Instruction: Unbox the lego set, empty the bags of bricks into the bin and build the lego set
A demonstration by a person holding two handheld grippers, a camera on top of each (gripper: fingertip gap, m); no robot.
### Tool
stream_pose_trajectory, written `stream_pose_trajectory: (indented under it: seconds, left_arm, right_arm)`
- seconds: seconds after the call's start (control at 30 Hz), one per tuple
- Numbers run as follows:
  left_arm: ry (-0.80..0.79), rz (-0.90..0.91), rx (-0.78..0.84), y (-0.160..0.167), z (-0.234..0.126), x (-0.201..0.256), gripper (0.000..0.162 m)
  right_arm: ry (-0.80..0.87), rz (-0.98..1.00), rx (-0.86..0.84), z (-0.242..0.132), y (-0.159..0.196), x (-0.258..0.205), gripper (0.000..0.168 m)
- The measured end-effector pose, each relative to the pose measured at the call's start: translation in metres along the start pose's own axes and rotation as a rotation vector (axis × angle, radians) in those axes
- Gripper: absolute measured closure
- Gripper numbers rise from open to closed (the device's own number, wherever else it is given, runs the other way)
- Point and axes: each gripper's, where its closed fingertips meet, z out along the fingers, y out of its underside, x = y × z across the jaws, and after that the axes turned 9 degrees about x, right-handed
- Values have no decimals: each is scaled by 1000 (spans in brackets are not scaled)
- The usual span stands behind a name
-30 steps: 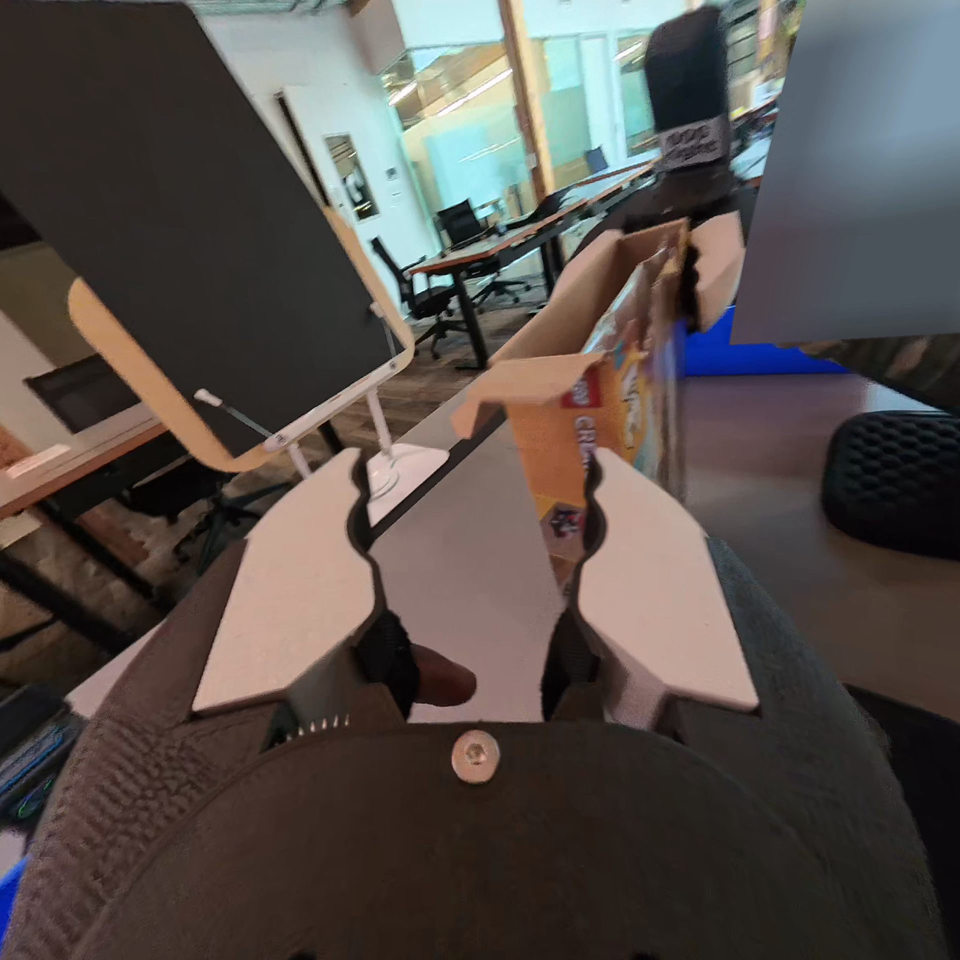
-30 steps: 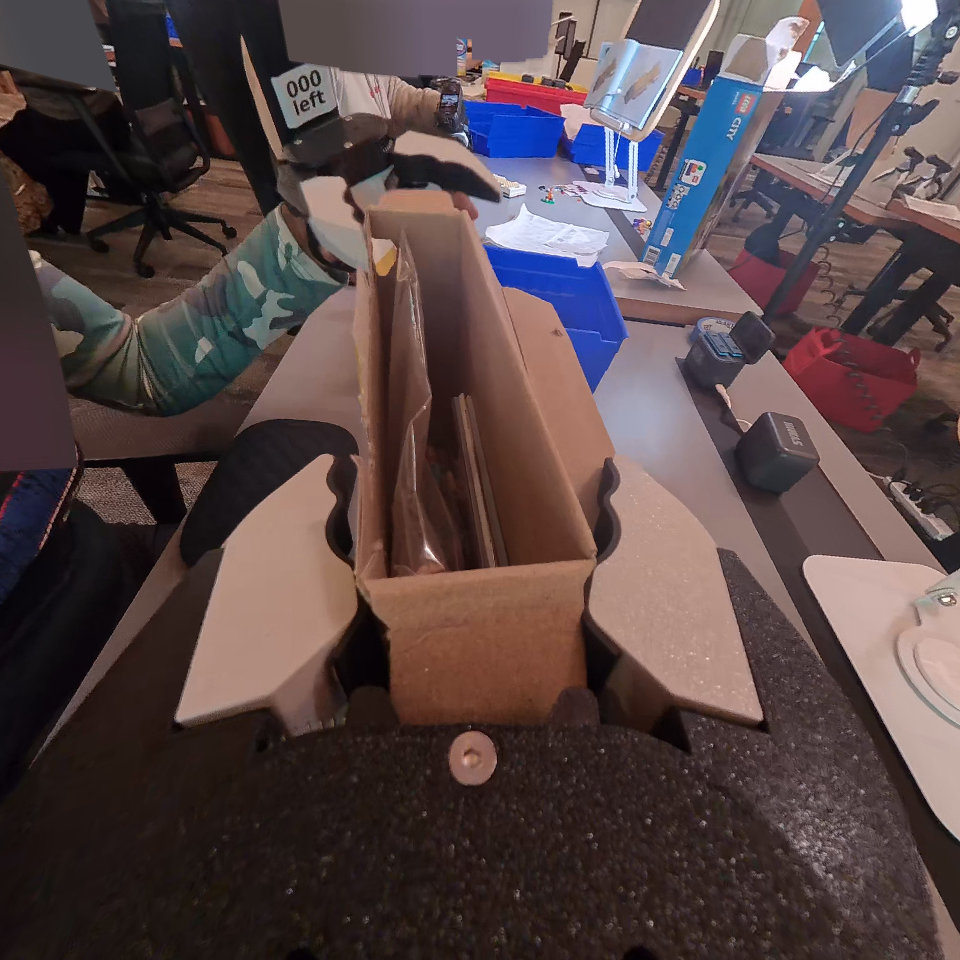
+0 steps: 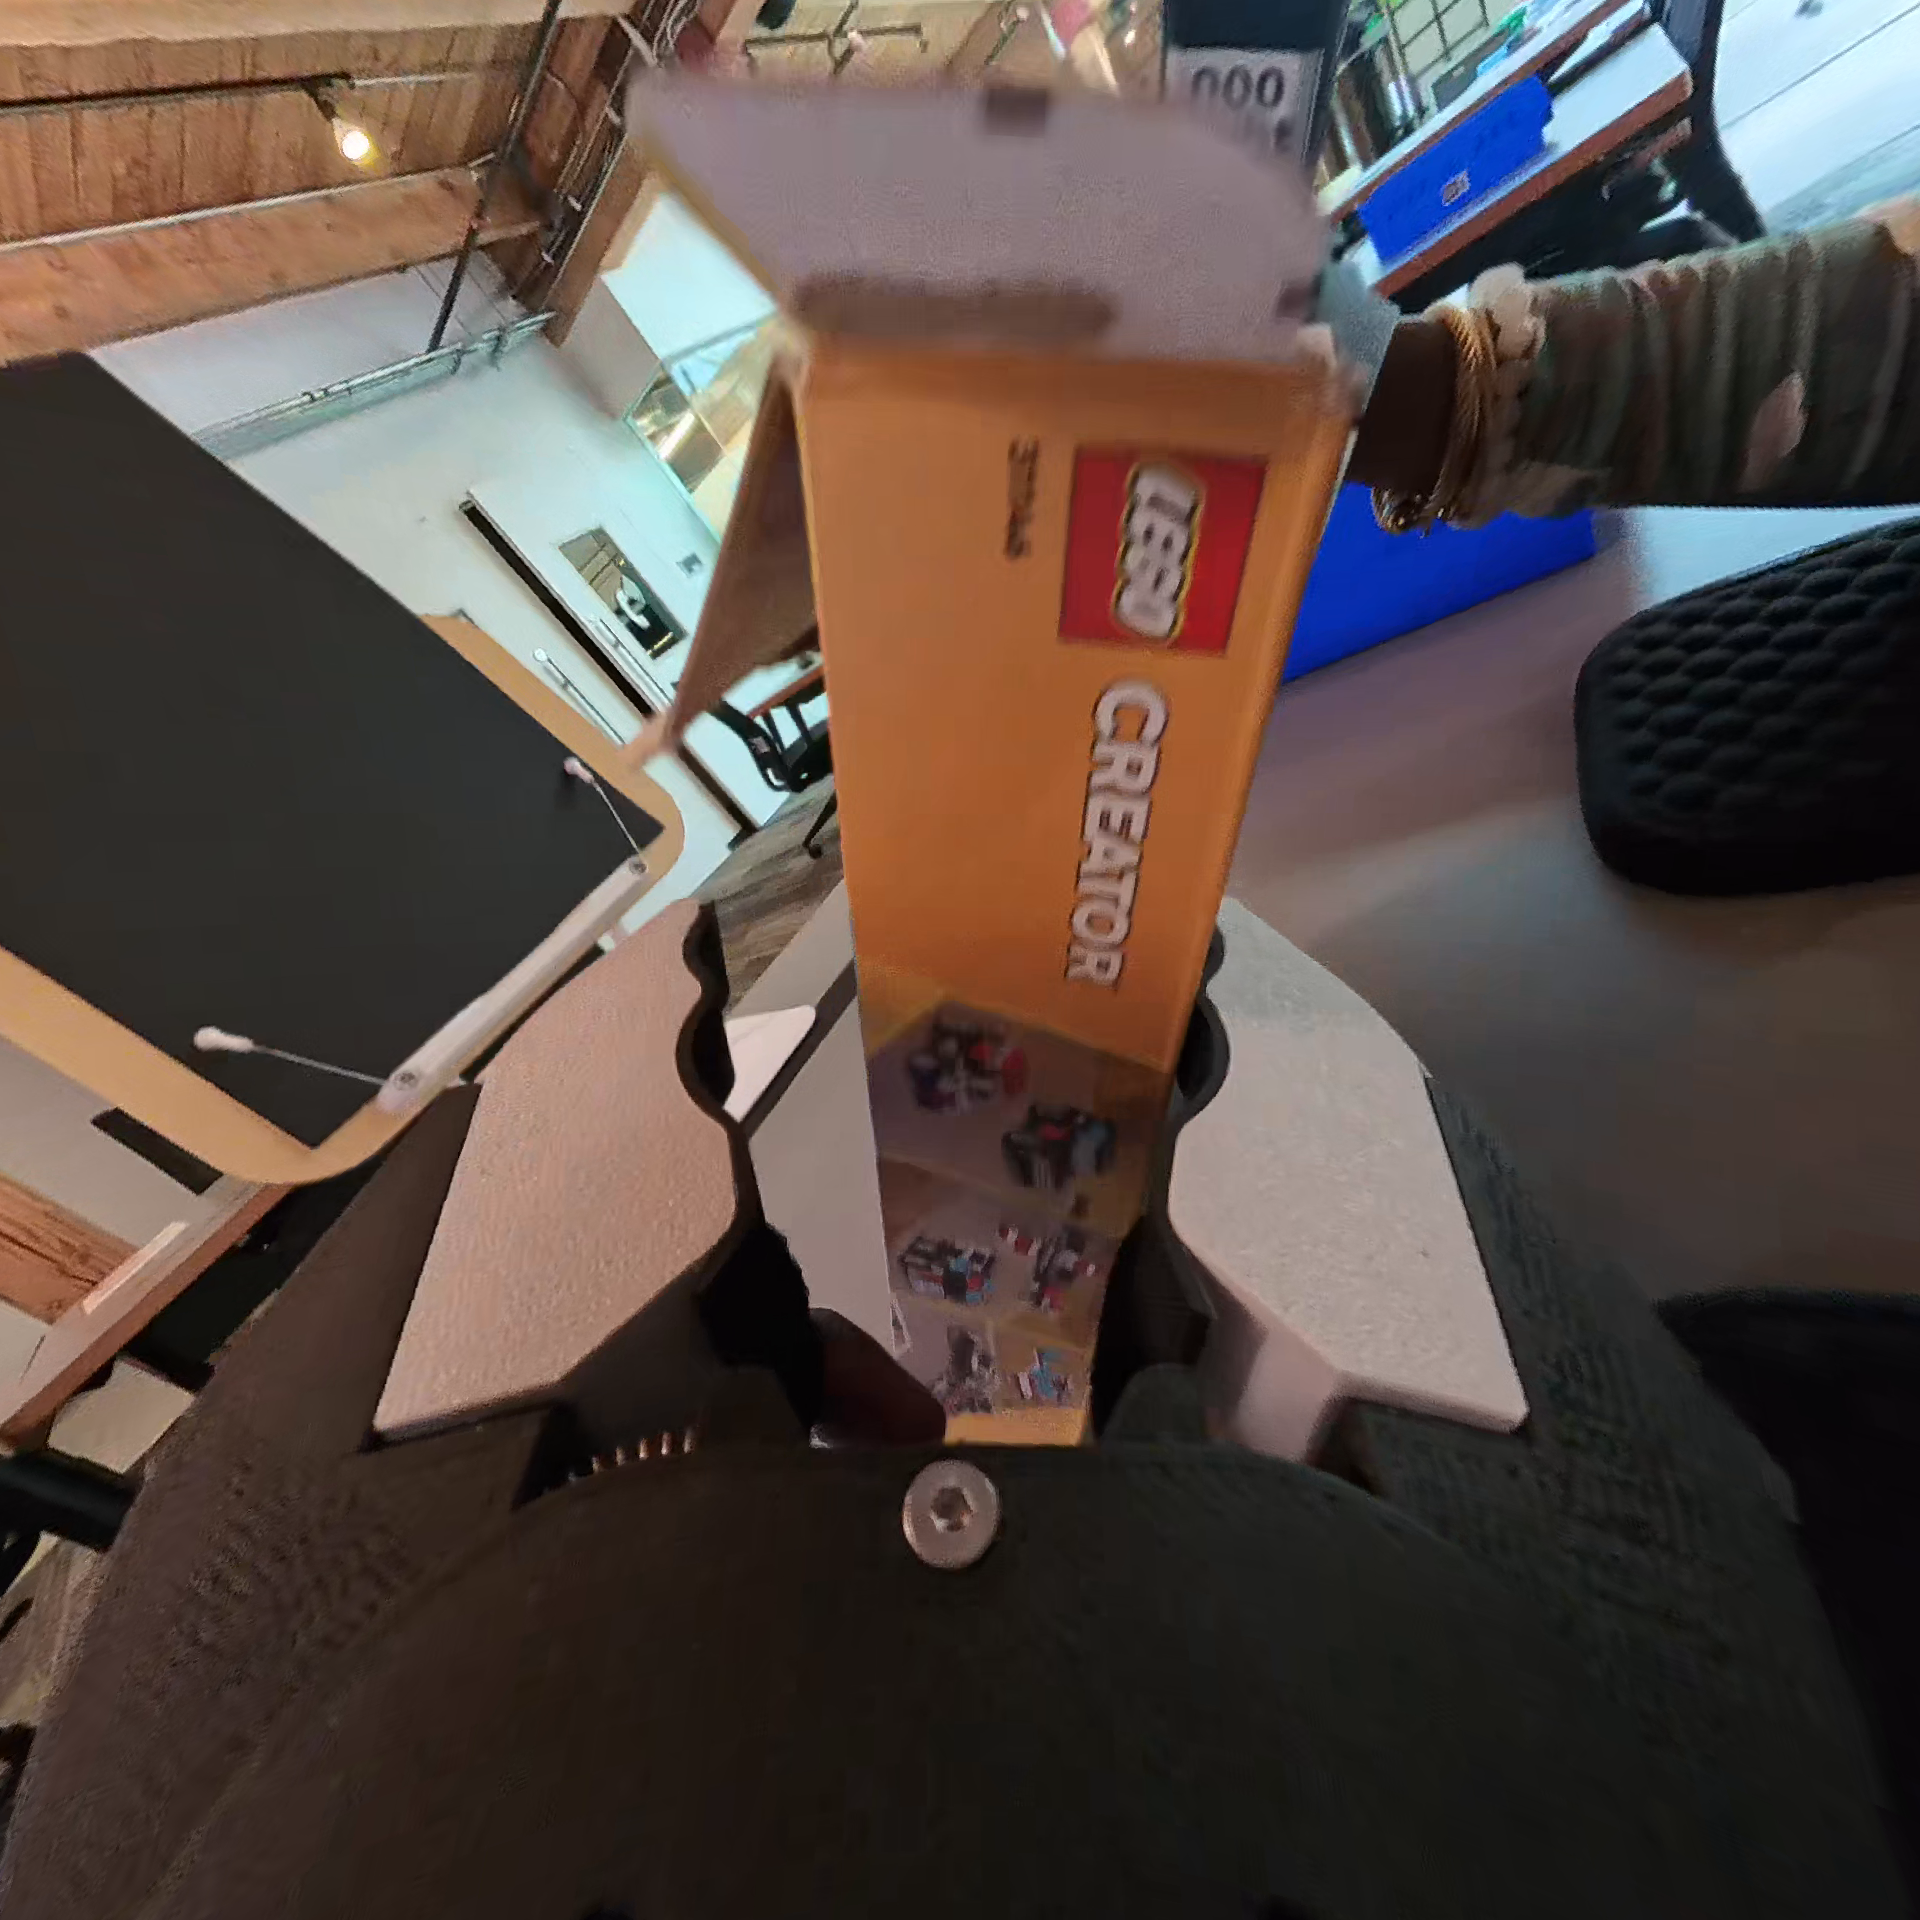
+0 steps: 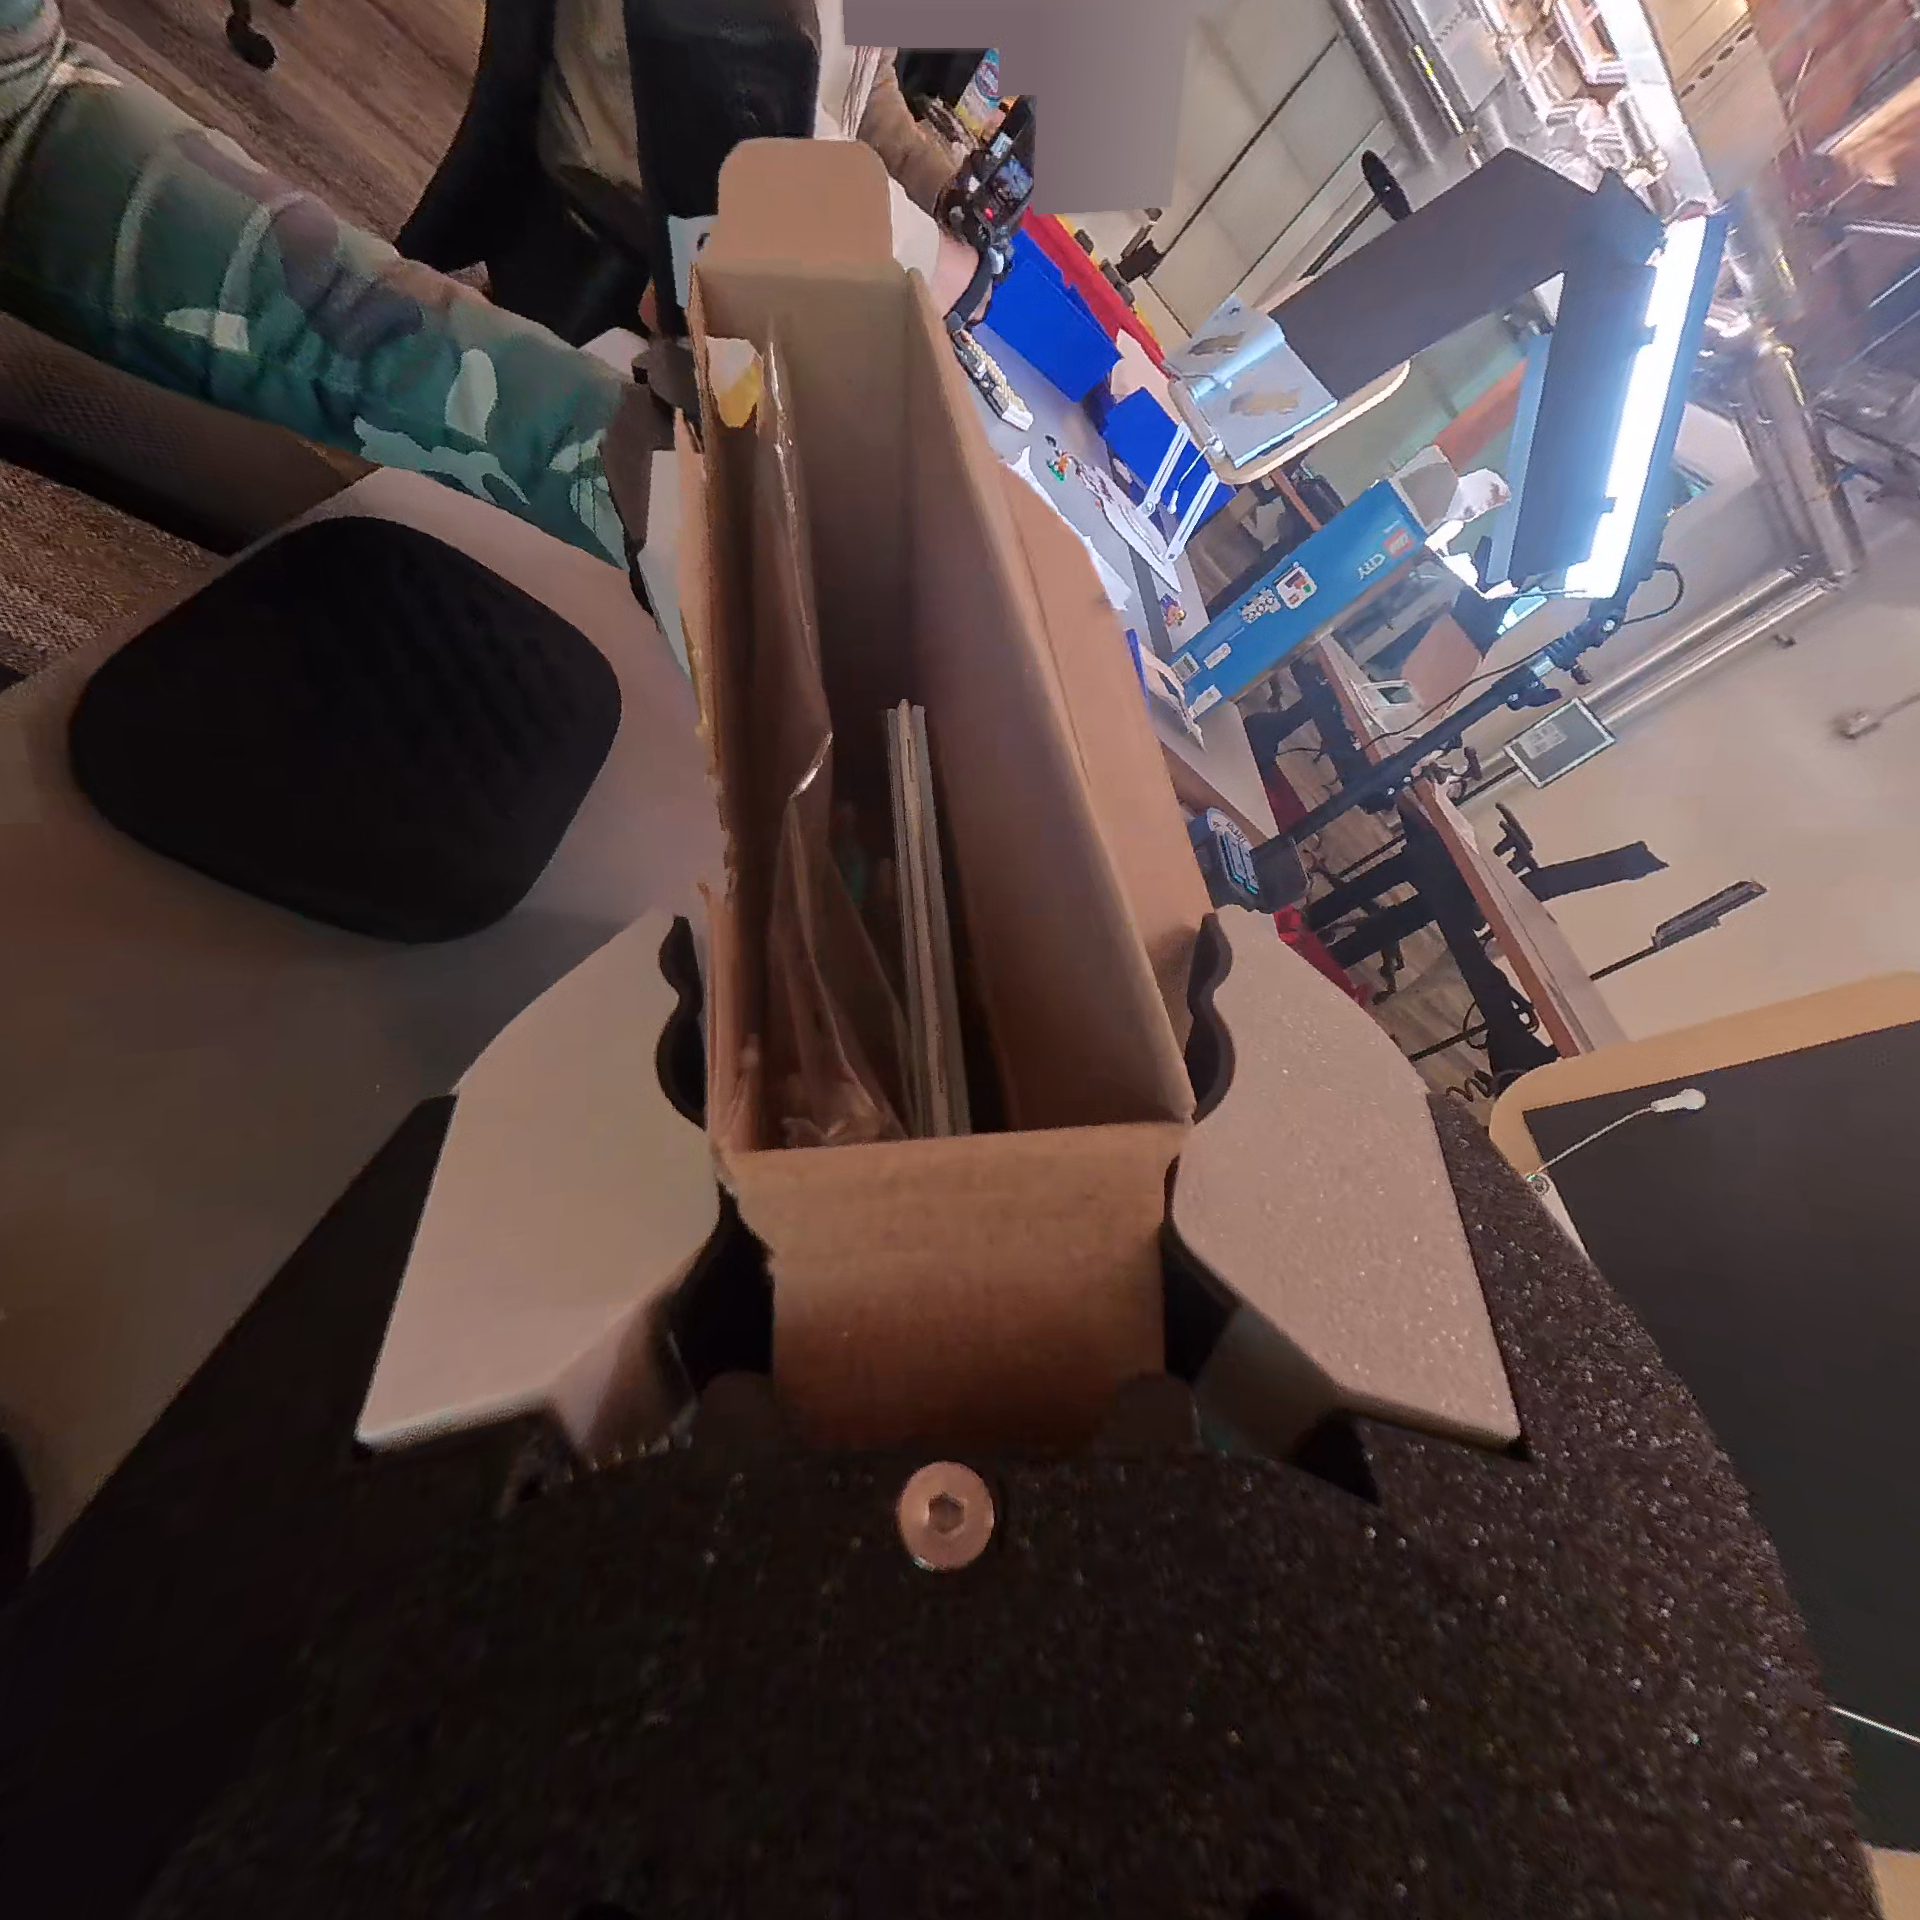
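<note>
Holding the box (image 4: 966, 1278) by its open end, my right gripper (image 4: 945, 935) is clamped on both cardboard walls. A clear bag (image 4: 821, 935) and booklets (image 4: 925, 914) stand inside. The orange side carries a red logo patch and white lettering. My left gripper (image 3: 961, 935) is spread apart; the box touches only its right finger. A second ago the box was ahead of those fingers; it now sits between them, above the table (image 3: 1507, 1039).

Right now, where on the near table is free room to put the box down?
Bare grey tabletop lies between the right gripper and the black cushion. More lies in front of the blue bin. The far table, beside the blue box, is crowded.
</note>
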Motion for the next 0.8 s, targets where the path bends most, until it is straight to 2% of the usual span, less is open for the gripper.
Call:
stream_pose_trajectory:
  seconds: [0.2, 0.3, 0.37, 0.57, 0.67, 0.73, 0.8]
  left_arm:
    - [10, 55, -88, 30, 0, 4, 76]
    - [61, 82, -62, 27, 14, 6, 76]
    - [130, 91, -76, 30, 19, 11, 94]
    - [117, 53, -79, 31, 25, 9, 97]
    - [113, 64, -85, 32, 27, 11, 97]
    - [103, 53, -88, 32, 27, 10, 97]
    - [98, 53, -94, 32, 28, 10, 97]
  right_arm:
    - [3, -4, 22, 0, -2, -2, 77]
    - [5, 3, 25, 1, -2, -1, 77]
    - [21, 14, 16, 0, -1, 3, 76]
    - [91, 84, -20, -9, 2, 9, 70]
    - [162, 168, 5, -27, -10, 8, 69]
    - [255, 211, 68, -51, -25, 11, 78]
    - [366, 222, 112, -79, -41, 13, 95]
